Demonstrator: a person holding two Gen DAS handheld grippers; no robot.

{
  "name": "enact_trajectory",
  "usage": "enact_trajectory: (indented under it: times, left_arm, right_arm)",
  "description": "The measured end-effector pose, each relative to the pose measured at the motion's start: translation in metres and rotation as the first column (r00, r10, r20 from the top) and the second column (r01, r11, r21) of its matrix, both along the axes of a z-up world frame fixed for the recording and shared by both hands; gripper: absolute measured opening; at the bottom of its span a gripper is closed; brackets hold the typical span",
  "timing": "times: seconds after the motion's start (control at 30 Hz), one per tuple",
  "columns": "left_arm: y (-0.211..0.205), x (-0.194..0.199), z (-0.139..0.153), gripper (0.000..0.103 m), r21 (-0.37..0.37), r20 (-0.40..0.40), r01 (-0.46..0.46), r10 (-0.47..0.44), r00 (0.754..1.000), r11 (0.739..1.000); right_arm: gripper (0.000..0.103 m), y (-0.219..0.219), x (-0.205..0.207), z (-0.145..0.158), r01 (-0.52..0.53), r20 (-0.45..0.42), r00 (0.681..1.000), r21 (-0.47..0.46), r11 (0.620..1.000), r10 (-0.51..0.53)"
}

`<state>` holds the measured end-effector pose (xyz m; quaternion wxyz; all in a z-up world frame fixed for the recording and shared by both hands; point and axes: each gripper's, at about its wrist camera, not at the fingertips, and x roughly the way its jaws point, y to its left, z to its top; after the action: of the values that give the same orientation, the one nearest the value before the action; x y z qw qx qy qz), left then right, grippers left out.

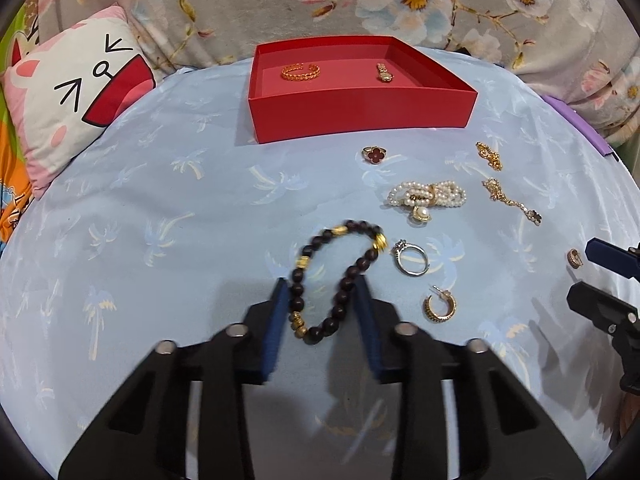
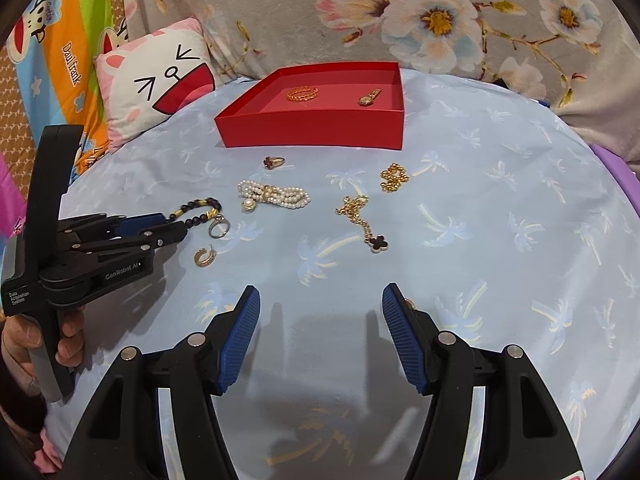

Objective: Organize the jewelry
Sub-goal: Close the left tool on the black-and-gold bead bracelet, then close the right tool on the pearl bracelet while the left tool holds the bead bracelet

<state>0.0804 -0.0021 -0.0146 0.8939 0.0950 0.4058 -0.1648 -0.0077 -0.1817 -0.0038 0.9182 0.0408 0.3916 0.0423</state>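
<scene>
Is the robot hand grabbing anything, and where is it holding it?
The left gripper pinches the dark bead bracelet by its near end. The right gripper is open and holds nothing.

A dark beaded bracelet point(image 1: 336, 280) with gold spacers lies looped on the blue cloth point(image 1: 160, 220), well short of the red box point(image 1: 360, 112) at the far edge.

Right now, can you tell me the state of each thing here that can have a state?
red box: open, no lid, holds a gold bangle and a small watch.
left gripper: shut on the dark bead bracelet, pinched into a narrow loop.
right gripper: open, nothing between the pads.
pearl bracelet: bunched, lying loose on the cloth.
silver ring: lying flat.
</scene>
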Motion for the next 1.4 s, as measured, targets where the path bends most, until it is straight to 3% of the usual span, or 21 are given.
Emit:
enact_trajectory:
  times: [0.07, 0.17, 0.4, 0.57, 0.9, 1.03, 1.2, 1.4]
  left_arm:
    - [0.002, 0.001, 0.000, 0.021, -0.011, -0.007, -0.002, 0.002, 1.000, 1.000]
    - [0.005, 0.003, 0.001, 0.007, -0.023, -0.015, -0.005, 0.005, 1.000, 1.000]
    - [0.011, 0.007, 0.002, 0.007, -0.071, -0.047, 0.000, -0.003, 0.999, 0.998]
    - [0.015, 0.007, 0.004, 0.007, -0.087, -0.046, -0.001, -0.002, 0.999, 0.996]
    - [0.026, 0.015, 0.006, 0.007, -0.092, -0.038, -0.051, 0.048, 0.998, 0.994]
    - [0.027, 0.017, 0.004, 0.007, -0.089, -0.042, -0.057, 0.053, 0.998, 0.994]
    - [0.026, 0.017, 0.002, 0.007, -0.080, -0.046, -0.055, 0.051, 0.998, 0.995]
    - [0.026, 0.016, 0.001, 0.007, -0.078, -0.043, -0.054, 0.051, 0.998, 0.995]
  right_arm:
    - [0.062, 0.003, 0.002, 0.000, -0.024, 0.002, 1.000, 0.011, 1.000, 0.024]
    - [0.062, 0.012, 0.009, 0.002, -0.060, 0.007, 0.998, 0.013, 0.998, 0.060]
    - [0.061, 0.023, 0.042, 0.006, -0.130, -0.029, 0.991, 0.029, 0.991, 0.131]
    - [0.060, 0.028, 0.076, 0.007, -0.160, -0.029, 0.987, -0.009, 0.987, 0.160]
    - [0.042, 0.042, 0.129, -0.006, -0.211, -0.056, 0.976, -0.011, 0.977, 0.210]
    - [0.039, 0.045, 0.127, -0.010, -0.218, -0.060, 0.975, -0.041, 0.975, 0.216]
    - [0.027, 0.042, 0.117, -0.012, -0.211, -0.073, 0.976, -0.058, 0.976, 0.206]
    - [0.025, 0.040, 0.107, -0.012, -0.225, -0.093, 0.971, -0.050, 0.973, 0.219]
